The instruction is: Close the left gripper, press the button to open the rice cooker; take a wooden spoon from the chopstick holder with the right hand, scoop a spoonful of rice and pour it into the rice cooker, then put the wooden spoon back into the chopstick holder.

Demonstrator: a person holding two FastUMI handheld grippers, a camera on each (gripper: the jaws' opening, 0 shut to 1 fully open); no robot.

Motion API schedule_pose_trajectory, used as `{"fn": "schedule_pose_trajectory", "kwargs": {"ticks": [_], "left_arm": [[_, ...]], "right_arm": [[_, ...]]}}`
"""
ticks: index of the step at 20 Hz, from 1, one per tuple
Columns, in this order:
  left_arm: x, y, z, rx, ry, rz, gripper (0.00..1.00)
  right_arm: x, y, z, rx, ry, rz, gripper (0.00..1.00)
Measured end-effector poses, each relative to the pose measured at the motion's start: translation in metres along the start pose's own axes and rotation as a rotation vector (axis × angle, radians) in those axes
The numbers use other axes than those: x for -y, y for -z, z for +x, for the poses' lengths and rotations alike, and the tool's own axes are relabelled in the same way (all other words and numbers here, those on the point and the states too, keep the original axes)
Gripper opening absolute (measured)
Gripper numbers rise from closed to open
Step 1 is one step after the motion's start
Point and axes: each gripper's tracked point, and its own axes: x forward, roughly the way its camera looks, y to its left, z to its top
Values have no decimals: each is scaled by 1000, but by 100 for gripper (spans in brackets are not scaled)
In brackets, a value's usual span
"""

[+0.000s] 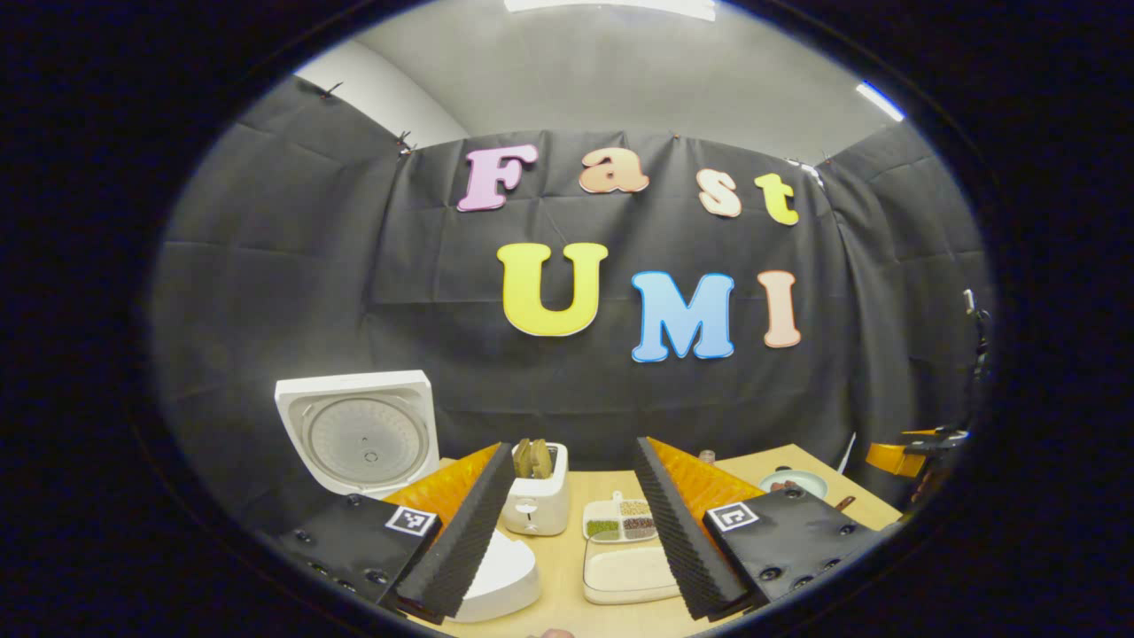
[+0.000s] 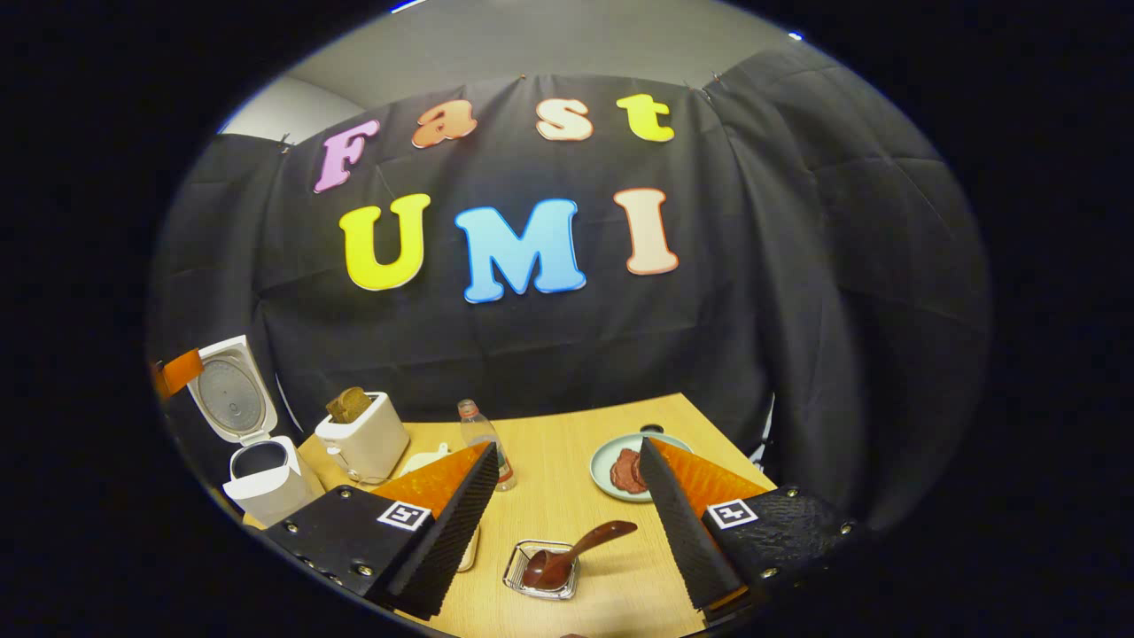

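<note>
At the desk's near edge, between the right gripper's [image 2: 567, 532] spread fingers, the wooden spoon [image 2: 571, 554] rests in a small clear holder [image 2: 542, 569], bare desk [image 2: 567, 478] around it. Far left, the rice cooker [image 2: 257, 425] stands lid up. Left gripper [image 1: 567, 532], spread wide, frames a rice tray [image 1: 627, 571] and toaster [image 1: 536, 496].

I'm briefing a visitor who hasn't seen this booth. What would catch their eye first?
Probably the white rice cooker at the table's far left, its lid standing wide open. Next, the wooden spoon resting in a small clear holder between the open right gripper's fingers, and the toaster holding bread.
</note>
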Motion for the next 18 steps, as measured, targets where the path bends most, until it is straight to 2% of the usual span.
{"fn": "schedule_pose_trajectory", "kwargs": {"ticks": [6,10,14,18], "left_arm": [[21,9,-2,-28,11,43,92],[27,20,-3,-60,7,36,92],[21,28,-4,-90,-18,52,92],[15,26,-8,-94,-43,60,95]], "right_arm": [[23,55,32,-112,59,33,97],[38,100,55,-214,91,117,97],[35,129,78,-298,77,205,90],[25,135,94,-315,27,260,72]]}}
